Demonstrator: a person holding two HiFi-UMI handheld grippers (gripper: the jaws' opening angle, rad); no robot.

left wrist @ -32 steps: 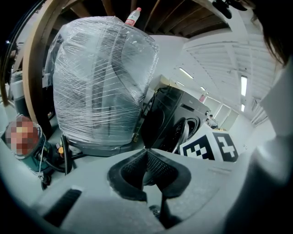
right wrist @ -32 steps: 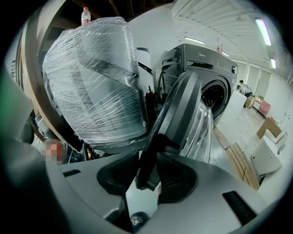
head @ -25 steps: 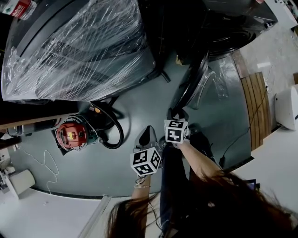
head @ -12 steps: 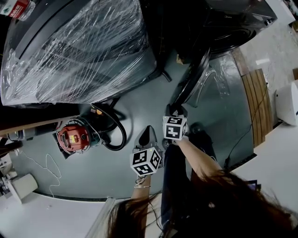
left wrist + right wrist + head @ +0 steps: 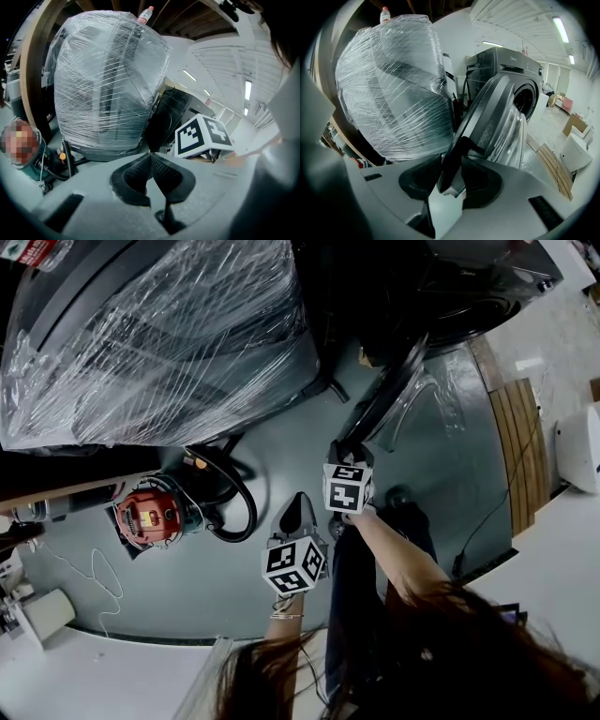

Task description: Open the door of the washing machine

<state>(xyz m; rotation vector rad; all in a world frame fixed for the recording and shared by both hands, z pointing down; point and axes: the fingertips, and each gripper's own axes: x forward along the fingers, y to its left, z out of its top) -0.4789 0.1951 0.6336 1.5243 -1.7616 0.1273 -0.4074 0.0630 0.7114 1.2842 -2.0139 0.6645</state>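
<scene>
The dark washing machine (image 5: 469,287) stands at the top right, and its round door (image 5: 389,395) hangs part open on edge. My right gripper (image 5: 349,444) is at the door's free rim. In the right gripper view the door's rim (image 5: 487,117) runs down between the pads of the right gripper (image 5: 452,180), which close on it. Those jaws have just been opening a little, with the rim still between them. My left gripper (image 5: 298,504) hangs over the floor just left of the right one. In its own view the left gripper (image 5: 150,154) is shut with nothing in it.
A large appliance wrapped in clear film (image 5: 159,334) stands close to the left of the washer. A red machine (image 5: 150,514) with a black hose (image 5: 234,512) lies on the floor at the left. A wooden board (image 5: 516,456) lies to the right.
My right gripper has moved up the picture and slightly left with the door's rim in it, and the door has swung with it. The left gripper has hardly moved.
</scene>
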